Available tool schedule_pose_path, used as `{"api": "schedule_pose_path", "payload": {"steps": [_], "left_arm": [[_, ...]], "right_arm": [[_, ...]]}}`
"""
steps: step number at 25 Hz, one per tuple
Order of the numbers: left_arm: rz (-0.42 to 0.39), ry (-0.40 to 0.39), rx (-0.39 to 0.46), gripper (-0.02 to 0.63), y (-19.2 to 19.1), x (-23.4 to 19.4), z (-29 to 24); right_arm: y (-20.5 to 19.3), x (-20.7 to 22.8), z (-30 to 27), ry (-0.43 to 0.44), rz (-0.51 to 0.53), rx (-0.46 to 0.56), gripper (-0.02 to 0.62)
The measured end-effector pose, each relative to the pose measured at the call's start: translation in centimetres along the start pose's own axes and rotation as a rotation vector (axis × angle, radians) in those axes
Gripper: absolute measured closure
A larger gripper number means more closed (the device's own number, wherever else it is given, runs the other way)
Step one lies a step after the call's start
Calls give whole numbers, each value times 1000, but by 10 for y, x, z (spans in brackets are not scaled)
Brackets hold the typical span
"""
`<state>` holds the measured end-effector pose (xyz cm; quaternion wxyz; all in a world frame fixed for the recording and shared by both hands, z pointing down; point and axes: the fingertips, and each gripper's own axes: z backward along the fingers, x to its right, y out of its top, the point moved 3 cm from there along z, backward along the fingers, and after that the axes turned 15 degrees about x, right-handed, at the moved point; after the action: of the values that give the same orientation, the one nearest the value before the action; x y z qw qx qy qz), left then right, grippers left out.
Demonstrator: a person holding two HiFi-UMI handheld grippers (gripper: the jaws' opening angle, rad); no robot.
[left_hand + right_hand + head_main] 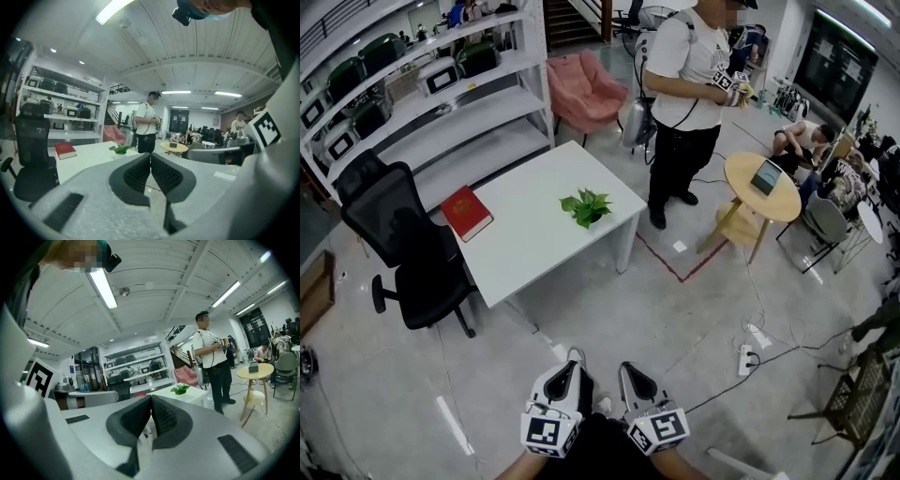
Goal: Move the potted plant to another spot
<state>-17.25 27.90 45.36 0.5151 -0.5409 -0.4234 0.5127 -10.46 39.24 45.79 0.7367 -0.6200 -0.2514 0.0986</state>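
Note:
A small green potted plant [586, 207] stands on the right part of a white table [534, 239], also seen far off in the left gripper view [121, 149] and the right gripper view [180, 389]. Both grippers hang low at the bottom of the head view, well short of the table. My left gripper [573, 367] has its jaws pressed together with nothing between them, and so does my right gripper [628, 369]. In their own views the left gripper [150, 157] and right gripper [151, 399] point toward the table.
A red book [466, 213] lies on the table's left end. A black office chair [403, 253] stands left of it, white shelving [412, 103] behind. A person [684, 103] stands past the table's right end, near a round wooden table [764, 192]. A power strip [747, 358] and cables lie on the floor.

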Motion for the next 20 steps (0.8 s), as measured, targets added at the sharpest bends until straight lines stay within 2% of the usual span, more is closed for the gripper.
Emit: {"api": "schedule_pose_path", "payload": {"steps": [5, 9, 17, 20], "left_arm": [[8, 1, 23, 584, -7, -17, -26], [23, 6, -10, 584, -13, -35, -52], [27, -19, -39, 584, -23, -95, -138], [41, -32, -90, 584, -27, -119, -167]], "right_arm": [[-8, 13, -24, -6, 9, -10, 583], [-18, 24, -55, 7, 14, -43, 583], [-30, 56, -154, 21, 29, -75, 583], [-33, 69, -197, 31, 69, -86, 583]]}}
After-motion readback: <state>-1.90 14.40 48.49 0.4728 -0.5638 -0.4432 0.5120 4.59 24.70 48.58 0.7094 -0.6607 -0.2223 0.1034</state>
